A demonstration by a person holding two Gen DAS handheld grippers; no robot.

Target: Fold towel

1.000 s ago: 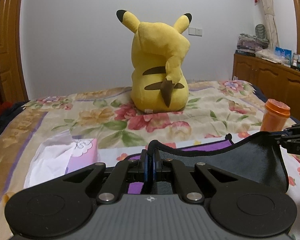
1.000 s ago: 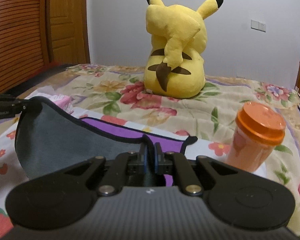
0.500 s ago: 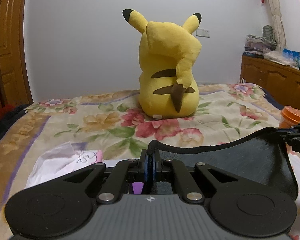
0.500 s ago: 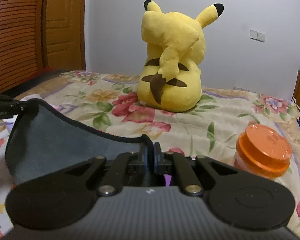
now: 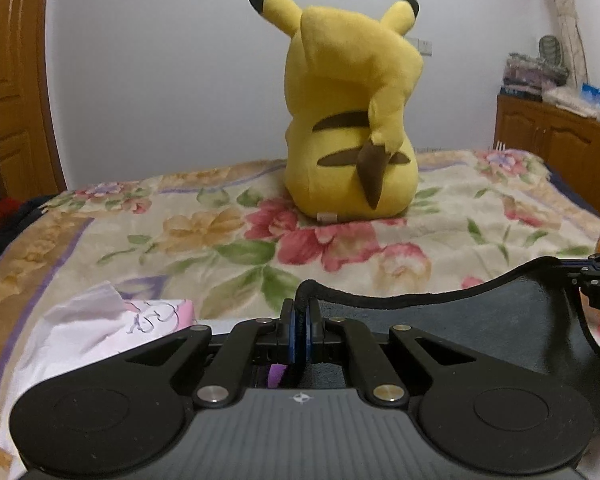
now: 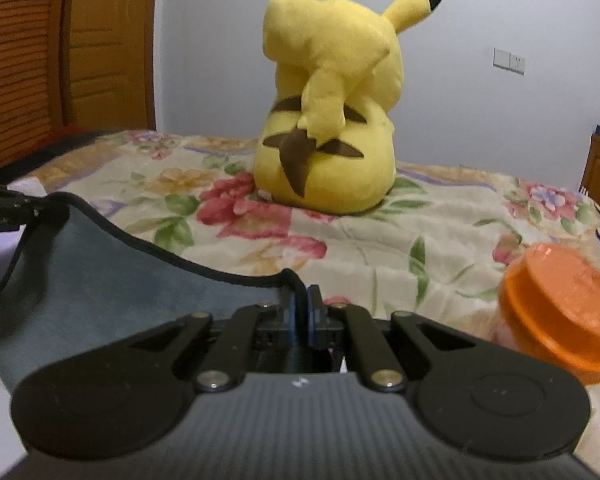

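Observation:
The towel (image 5: 480, 320) is dark grey with a black hem and a purple side that peeks out under the left jaws. It hangs stretched between both grippers above the bed. My left gripper (image 5: 300, 312) is shut on one corner of its top edge. My right gripper (image 6: 301, 308) is shut on the other corner; the towel (image 6: 100, 264) sags to its left. The right gripper's tip shows at the right edge of the left wrist view (image 5: 596, 276), and the left gripper's tip at the left edge of the right wrist view (image 6: 8, 204).
A big yellow Pikachu plush (image 5: 352, 120) sits on the floral bedspread (image 5: 200, 232) ahead. An orange-lidded jar (image 6: 560, 312) stands close to the right gripper. A white and pink cloth (image 5: 100, 328) lies at the left. A wooden cabinet (image 5: 560, 148) stands at the right.
Both grippers have moved forward and lower toward the plush with the towel held between them. The purple underside is now almost hidden and the jar is nearer to the right gripper.

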